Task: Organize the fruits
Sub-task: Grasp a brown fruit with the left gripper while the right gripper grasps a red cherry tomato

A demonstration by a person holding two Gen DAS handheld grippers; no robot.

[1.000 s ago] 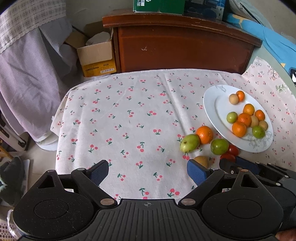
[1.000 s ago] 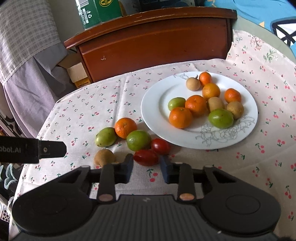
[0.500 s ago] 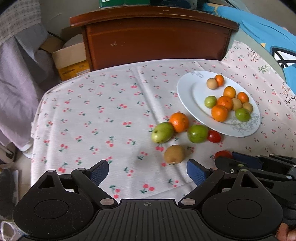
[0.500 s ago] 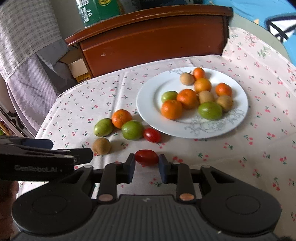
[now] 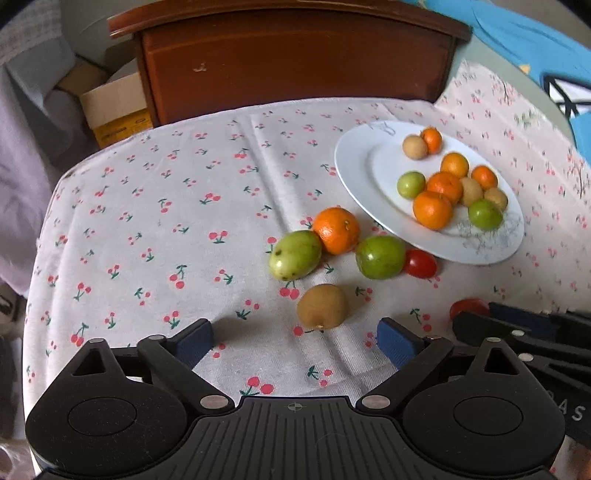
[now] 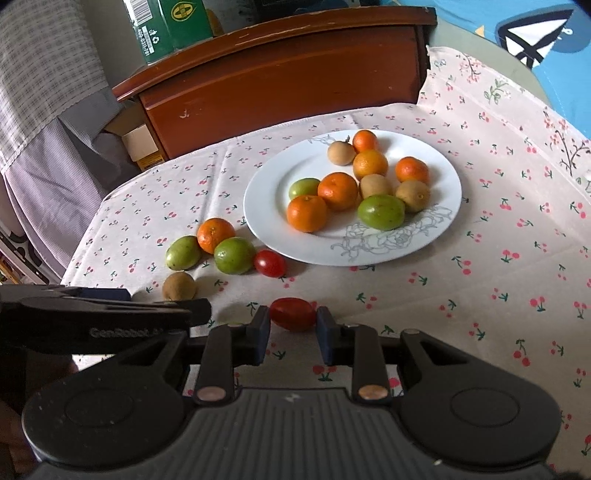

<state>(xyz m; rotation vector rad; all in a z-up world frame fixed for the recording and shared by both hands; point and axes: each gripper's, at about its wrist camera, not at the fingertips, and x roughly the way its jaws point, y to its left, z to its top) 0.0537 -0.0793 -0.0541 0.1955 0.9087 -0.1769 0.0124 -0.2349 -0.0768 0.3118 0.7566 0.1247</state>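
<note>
My right gripper (image 6: 292, 325) is shut on a red cherry tomato (image 6: 293, 314) and holds it just above the cloth, in front of the white plate (image 6: 436, 236). The plate carries several oranges, green fruits and kiwis. Left of the plate lie an orange (image 6: 215, 235), two green fruits (image 6: 234, 255) (image 6: 183, 252), a second tomato (image 6: 269, 263) and a kiwi (image 6: 178, 285). My left gripper (image 5: 295, 338) is open and empty, with the kiwi (image 5: 322, 306) just ahead between its fingertips. The held tomato (image 5: 469, 307) shows at the right of the left wrist view.
A cherry-print cloth (image 5: 166, 206) covers the table. A brown wooden cabinet (image 6: 288, 81) stands behind the far edge, with a cardboard box (image 5: 114, 107) and hanging fabric to its left. A blue cushion (image 6: 546, 33) lies at the far right.
My right gripper has lifted the red tomato off the cloth and drawn it back from the other fruits. My left gripper has moved forward and right, bringing the kiwi near its fingertips.
</note>
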